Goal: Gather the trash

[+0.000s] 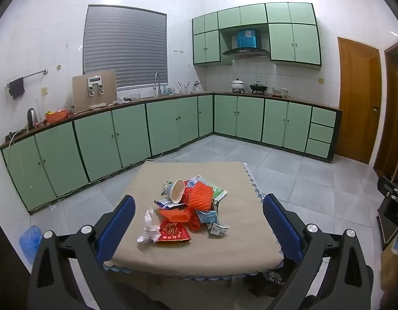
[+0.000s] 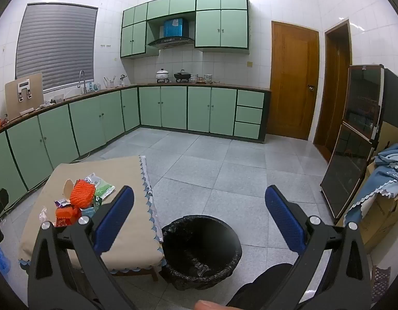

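A pile of trash lies on a small table with a beige cloth (image 1: 136, 180): a paper cup (image 1: 176, 190), orange foam netting (image 1: 201, 195), a crumpled white tissue (image 1: 150, 226), a red packet (image 1: 173, 233) and several wrappers. My left gripper (image 1: 199, 217) is open and empty, held above the table's near edge, its blue pads either side of the pile. My right gripper (image 2: 199, 214) is open and empty above a black-lined trash bin (image 2: 201, 250) on the floor right of the table (image 2: 126, 170). The pile also shows in the right wrist view (image 2: 80, 196).
Green cabinets (image 1: 173, 126) and a counter run along the far walls. A wooden door (image 2: 292, 82) is at the back right. A dark glass cabinet (image 2: 354, 155) and a box draped in blue cloth (image 2: 385, 180) stand to the right. A blue bag (image 1: 30, 240) lies on the floor left.
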Action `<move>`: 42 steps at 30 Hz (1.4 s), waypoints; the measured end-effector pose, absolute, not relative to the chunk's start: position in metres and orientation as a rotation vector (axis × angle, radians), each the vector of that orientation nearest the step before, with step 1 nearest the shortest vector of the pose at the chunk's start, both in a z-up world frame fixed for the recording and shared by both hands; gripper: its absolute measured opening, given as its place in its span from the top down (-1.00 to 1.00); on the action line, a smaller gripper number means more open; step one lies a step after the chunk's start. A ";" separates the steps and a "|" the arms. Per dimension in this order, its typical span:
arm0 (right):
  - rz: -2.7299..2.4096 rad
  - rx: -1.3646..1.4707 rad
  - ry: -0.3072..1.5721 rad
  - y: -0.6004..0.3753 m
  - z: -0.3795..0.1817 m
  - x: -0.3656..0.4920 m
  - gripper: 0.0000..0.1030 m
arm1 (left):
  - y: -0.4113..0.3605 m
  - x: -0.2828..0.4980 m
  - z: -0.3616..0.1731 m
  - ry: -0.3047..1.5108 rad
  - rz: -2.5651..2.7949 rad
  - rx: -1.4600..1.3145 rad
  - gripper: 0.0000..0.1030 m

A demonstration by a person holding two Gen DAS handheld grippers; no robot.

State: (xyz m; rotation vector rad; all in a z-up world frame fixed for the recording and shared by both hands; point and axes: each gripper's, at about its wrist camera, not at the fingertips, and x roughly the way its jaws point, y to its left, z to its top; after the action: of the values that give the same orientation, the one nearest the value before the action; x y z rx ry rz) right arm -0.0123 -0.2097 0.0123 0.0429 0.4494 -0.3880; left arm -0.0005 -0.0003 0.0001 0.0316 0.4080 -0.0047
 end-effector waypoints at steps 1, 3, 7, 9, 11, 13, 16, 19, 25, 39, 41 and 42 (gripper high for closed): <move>-0.388 0.042 0.447 -0.210 0.012 -0.012 -0.91 | 0.000 -0.001 0.000 0.408 -0.006 0.031 -0.88; -0.387 0.042 0.445 -0.210 0.012 -0.012 -0.91 | 0.000 0.000 0.000 0.413 -0.005 0.032 -0.88; -0.388 0.041 0.446 -0.210 0.012 -0.012 -0.91 | 0.000 0.000 0.000 0.412 -0.006 0.031 -0.88; -0.388 0.042 0.444 -0.210 0.013 -0.013 -0.91 | 0.000 0.000 0.000 0.412 -0.003 0.033 -0.88; -0.389 0.040 0.446 -0.210 0.012 -0.013 -0.91 | 0.000 0.000 0.000 0.414 -0.004 0.031 -0.88; -0.388 0.042 0.447 -0.211 0.012 -0.013 -0.91 | 0.000 0.000 0.000 0.413 -0.004 0.034 -0.88; -0.388 0.038 0.447 -0.211 0.013 -0.013 -0.91 | 0.001 -0.002 0.001 0.411 -0.004 0.031 -0.88; -0.390 0.037 0.444 -0.206 0.012 -0.010 -0.91 | 0.001 -0.002 0.001 0.413 -0.006 0.030 -0.88; -0.387 0.042 0.444 -0.206 0.004 -0.009 -0.91 | -0.002 0.001 0.006 0.415 -0.005 0.036 -0.88; -0.387 0.042 0.445 -0.212 0.010 -0.011 -0.91 | -0.003 0.001 -0.001 0.421 -0.007 0.035 -0.88; -0.387 0.045 0.446 -0.212 0.010 -0.011 -0.91 | -0.003 0.001 -0.001 0.424 -0.007 0.037 -0.88; -0.385 0.047 0.449 -0.212 0.010 -0.010 -0.91 | -0.003 0.001 0.000 0.425 -0.007 0.037 -0.88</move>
State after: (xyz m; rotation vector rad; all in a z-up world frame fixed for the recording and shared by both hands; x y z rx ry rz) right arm -0.0098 -0.2124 0.0096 0.0470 0.4486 -0.3854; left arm 0.0015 -0.0034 -0.0005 0.0375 0.4247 -0.0070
